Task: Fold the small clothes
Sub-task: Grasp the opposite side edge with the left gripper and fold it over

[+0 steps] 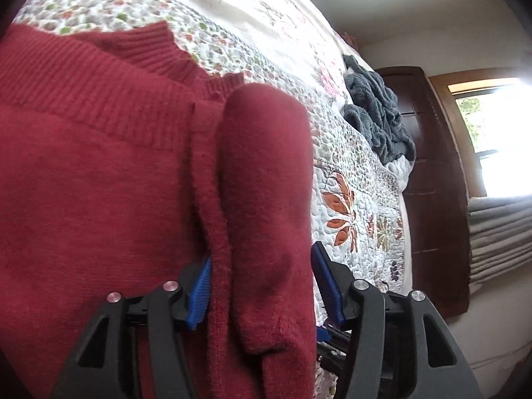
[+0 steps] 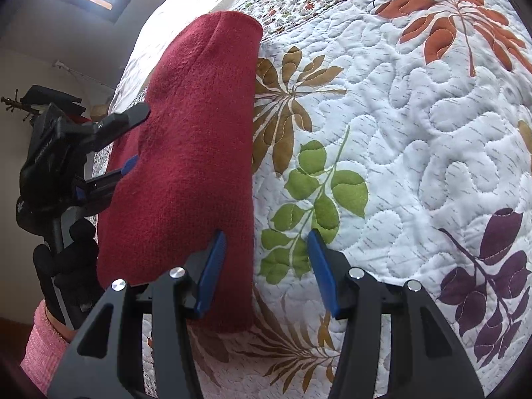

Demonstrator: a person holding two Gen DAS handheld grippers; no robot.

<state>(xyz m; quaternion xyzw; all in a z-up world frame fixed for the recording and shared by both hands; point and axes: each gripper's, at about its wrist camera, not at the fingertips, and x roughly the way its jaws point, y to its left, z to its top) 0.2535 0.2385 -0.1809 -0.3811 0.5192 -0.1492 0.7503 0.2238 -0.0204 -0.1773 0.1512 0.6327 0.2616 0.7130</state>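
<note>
A dark red knitted sweater [image 1: 99, 183] lies on a floral quilt; its ribbed band [image 1: 83, 76] is toward the far side. A folded-over part of it [image 1: 266, 166] runs between the blue pads [image 1: 201, 289] of my left gripper [image 1: 262, 286], whose jaws stand wide apart around the fabric. In the right wrist view the sweater [image 2: 199, 133] is a long folded strip. My right gripper [image 2: 266, 272] is open at its near end, with the left pad [image 2: 212, 272] over the sweater's edge and the right pad over bare quilt. The left gripper [image 2: 138, 136] straddles the strip's far side.
The quilt [image 2: 399, 133] covers a bed. A grey crumpled towel [image 1: 375, 116] lies near the bed's far edge, with a dark wooden door [image 1: 429, 166] and a bright window [image 1: 492, 116] beyond. A black-gloved hand [image 2: 66, 259] with a pink sleeve [image 2: 43, 349] holds the left gripper.
</note>
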